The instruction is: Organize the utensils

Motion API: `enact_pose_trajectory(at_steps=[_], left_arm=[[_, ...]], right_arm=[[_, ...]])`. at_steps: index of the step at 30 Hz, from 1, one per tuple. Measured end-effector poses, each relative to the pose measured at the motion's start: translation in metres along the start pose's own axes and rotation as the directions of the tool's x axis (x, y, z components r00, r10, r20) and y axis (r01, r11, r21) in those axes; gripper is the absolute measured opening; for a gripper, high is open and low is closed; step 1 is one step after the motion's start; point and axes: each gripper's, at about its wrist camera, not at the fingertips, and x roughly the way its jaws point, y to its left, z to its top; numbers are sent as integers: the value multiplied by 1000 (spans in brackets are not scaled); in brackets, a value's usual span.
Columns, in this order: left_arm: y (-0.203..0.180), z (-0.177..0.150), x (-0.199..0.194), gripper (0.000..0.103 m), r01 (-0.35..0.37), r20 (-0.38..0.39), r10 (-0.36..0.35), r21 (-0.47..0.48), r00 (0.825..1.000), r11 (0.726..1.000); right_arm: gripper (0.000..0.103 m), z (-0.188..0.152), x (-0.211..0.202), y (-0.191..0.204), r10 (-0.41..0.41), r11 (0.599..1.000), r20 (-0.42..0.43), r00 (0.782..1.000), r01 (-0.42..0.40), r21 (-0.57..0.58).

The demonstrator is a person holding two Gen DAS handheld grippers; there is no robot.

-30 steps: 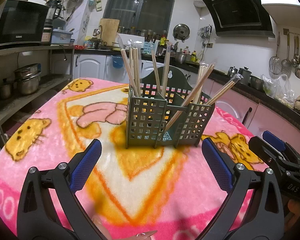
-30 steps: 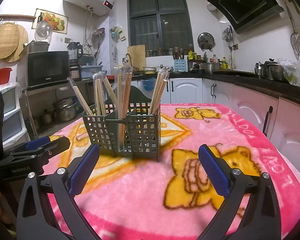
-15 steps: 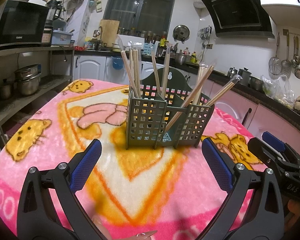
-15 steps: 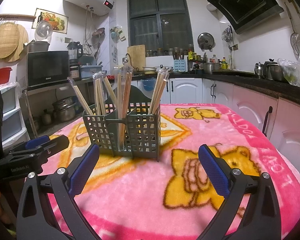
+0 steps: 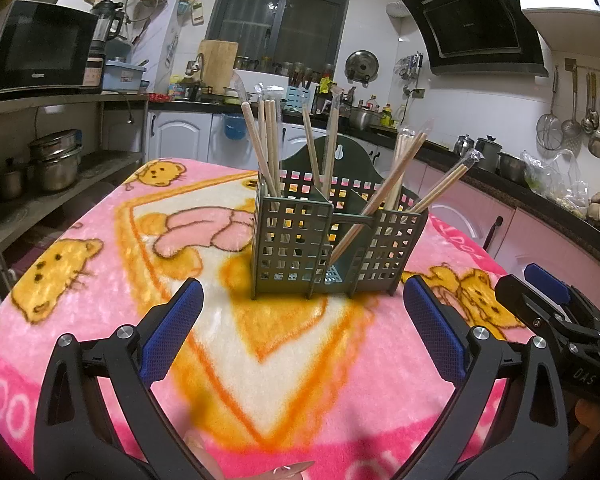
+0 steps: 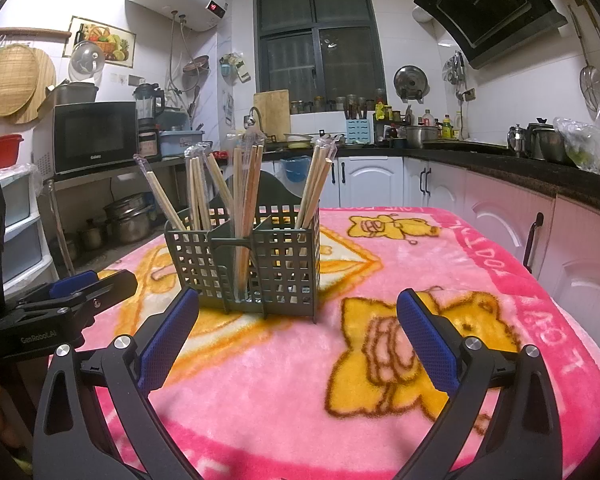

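Blanket, pink with yellow cartoon bears, covered the table; the left gripper hovered low over it with jaws spread wide and nothing between them; beyond it, near the middle of the blanket, stood the green slotted utensil caddy, upright, with wrapped wooden chopsticks leaning out of its compartments; further right, the right gripper hung over the blanket, jaws likewise spread and empty, the caddy just ahead and slightly left of it.

Bare blanket before chopstick-filled caddy.
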Motion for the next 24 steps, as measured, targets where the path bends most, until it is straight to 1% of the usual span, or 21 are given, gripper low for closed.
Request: enact_pose_trajectory(at_steps=[8, 12, 16, 18, 21, 23, 24], left_arm=[[0, 1, 0, 92, 10, -1, -10, 0, 1000, 1000], [1, 2, 0, 92, 14, -4, -14, -6, 1000, 1000], [0, 3, 5, 92, 11, -34, -12, -12, 999, 1000], [2, 3, 6, 92, 3, -48, -4, -20, 999, 1000], [12, 8, 10, 92, -32, -76, 29, -38, 997, 999], [33, 16, 18, 92, -82, -130, 72, -69, 989, 994], [48, 23, 27, 92, -126, -177, 111, -76, 978, 989]], right_arm=[[96, -1, -1, 0, -4, 1000, -10, 1000, 4, 1], [96, -1, 0, -6, -27, 999, -41, 999, 28, 16], [96, 2, 5, -19, -48, 997, -83, 995, 53, 49], [96, 3, 9, -28, -73, 995, -105, 992, 79, 60], [96, 7, 17, -49, -131, 988, -142, 981, 141, 59], [96, 11, 27, -69, -193, 978, -194, 962, 204, 43], [96, 13, 35, -82, -227, 970, -227, 947, 241, 32]])
